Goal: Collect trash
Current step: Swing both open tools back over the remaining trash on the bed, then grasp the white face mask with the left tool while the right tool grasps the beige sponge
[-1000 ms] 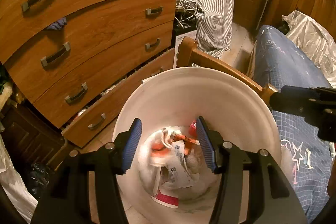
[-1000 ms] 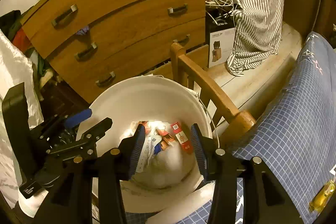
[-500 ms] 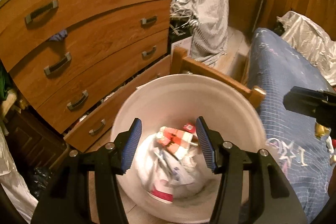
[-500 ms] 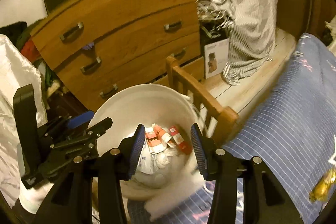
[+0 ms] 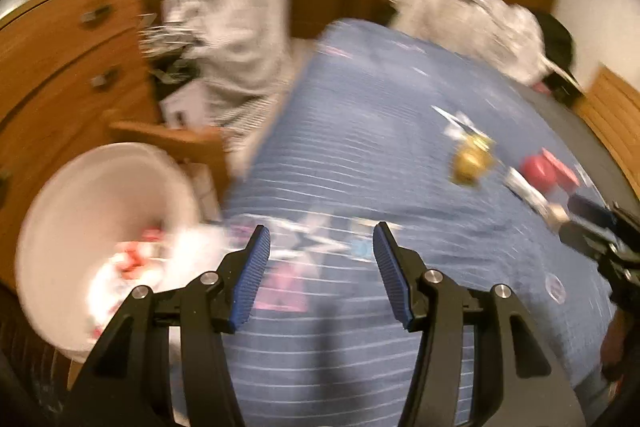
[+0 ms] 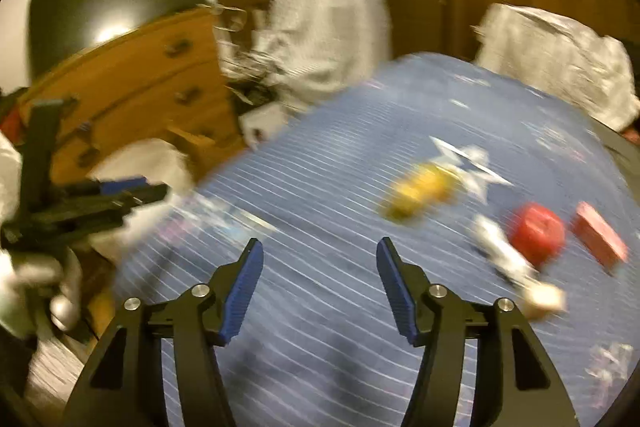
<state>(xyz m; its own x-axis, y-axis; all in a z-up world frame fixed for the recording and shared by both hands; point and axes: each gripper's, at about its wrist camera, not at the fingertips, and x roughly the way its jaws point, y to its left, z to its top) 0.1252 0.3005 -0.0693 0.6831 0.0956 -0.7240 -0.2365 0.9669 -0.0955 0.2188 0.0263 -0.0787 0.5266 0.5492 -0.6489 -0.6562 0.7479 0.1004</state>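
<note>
Right tool (image 6: 319, 281): opening, empty. Left tool (image 5: 321, 273): parted, empty. Bin (image 5: 76, 211), near left: part filled. Bed (image 6: 320, 211): yellow wrapper (image 6: 420, 197), red pieces (image 6: 538, 235), white scraps uncollected.

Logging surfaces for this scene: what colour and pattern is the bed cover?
Blue with thin white grid lines and white star prints, on the bed cover; clearest in the right wrist view.

Both grippers (image 5: 321, 267) (image 6: 319, 283): black angular frames, silver screw heads, ribbed blue pads (image 5: 250, 279) lining the fingers.
</note>
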